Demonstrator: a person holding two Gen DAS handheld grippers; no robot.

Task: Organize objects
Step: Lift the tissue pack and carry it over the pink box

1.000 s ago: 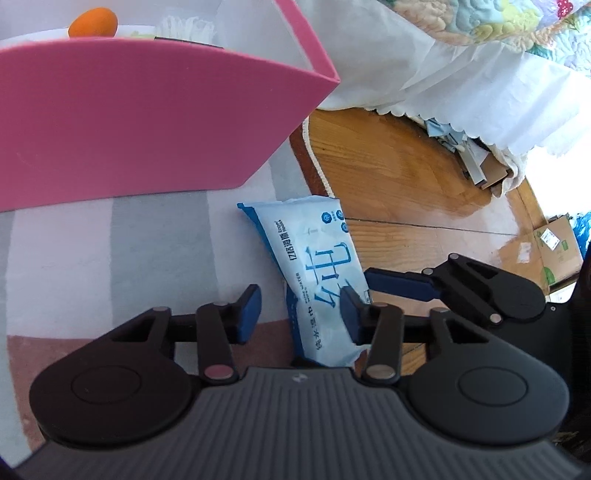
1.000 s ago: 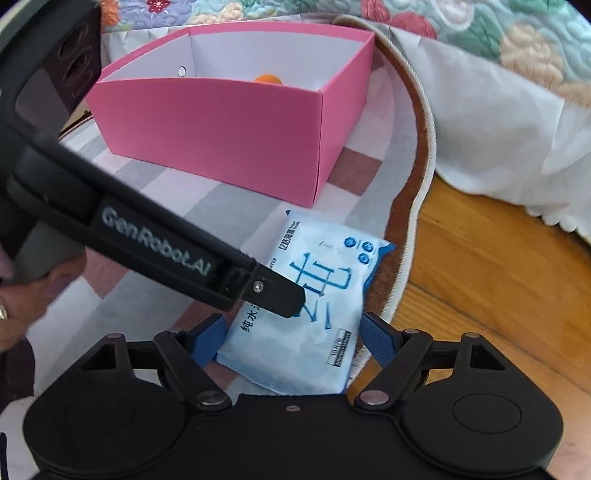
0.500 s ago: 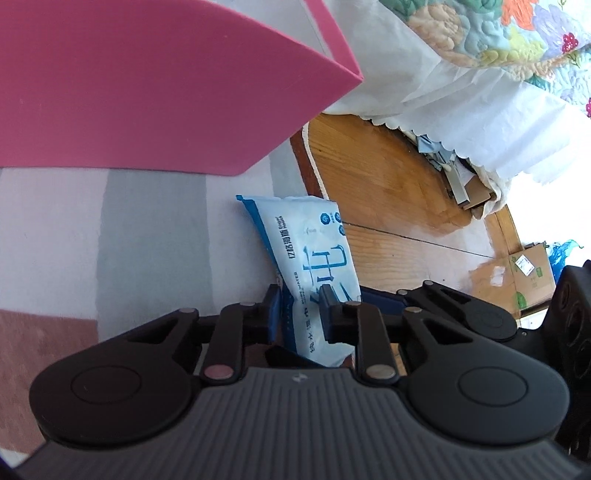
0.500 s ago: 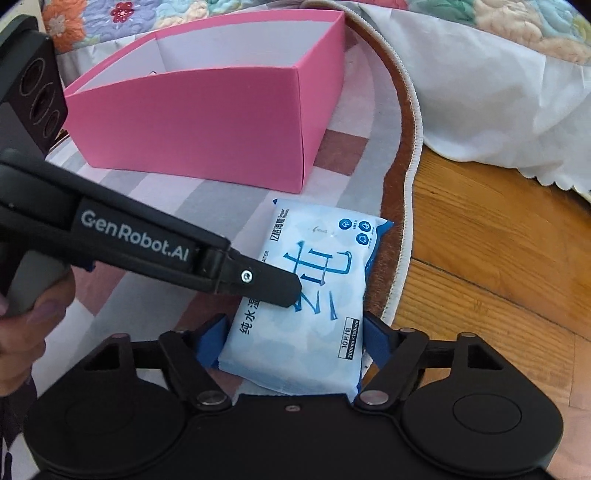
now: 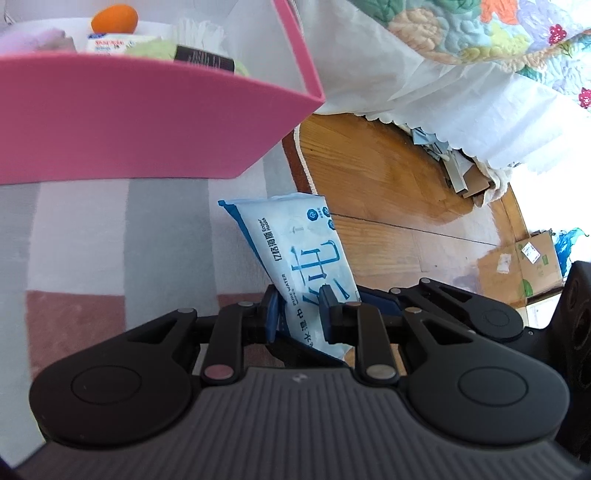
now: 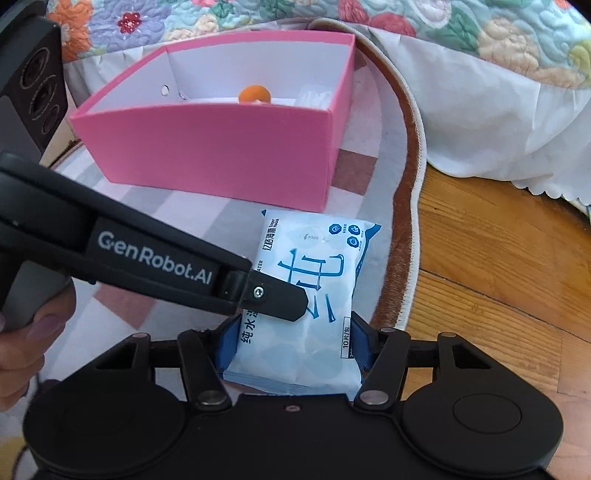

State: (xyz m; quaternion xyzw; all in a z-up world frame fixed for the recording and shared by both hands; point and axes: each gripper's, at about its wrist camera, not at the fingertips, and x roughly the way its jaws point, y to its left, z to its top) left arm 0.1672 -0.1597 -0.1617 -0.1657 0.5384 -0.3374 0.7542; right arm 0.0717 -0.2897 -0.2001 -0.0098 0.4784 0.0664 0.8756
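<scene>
A blue and white wet-wipes pack [image 5: 295, 254] is held just in front of the pink box [image 5: 129, 122] over the rug. My left gripper [image 5: 300, 312] is shut on the pack's near end, gripping it across its thickness. My right gripper [image 6: 291, 341] is shut on the same pack [image 6: 314, 280], its blue pads pressed against both side edges. The left gripper's body [image 6: 155, 258] crosses the right wrist view above the pack. The pink box [image 6: 221, 144] is open at the top.
Inside the box lie an orange [image 5: 114, 18], a white packet [image 5: 122, 42], a green item with a black label [image 5: 207, 57] and tissue. A striped rug [image 5: 92, 229] meets wood floor [image 6: 498, 258] on the right. A bed skirt [image 6: 498, 110] hangs behind. Cardboard boxes [image 5: 517, 266] stand far right.
Both grippers have closed on the wipes pack, the left one first. The pack has lifted off the rug, and the box's contents have come into the left wrist view.
</scene>
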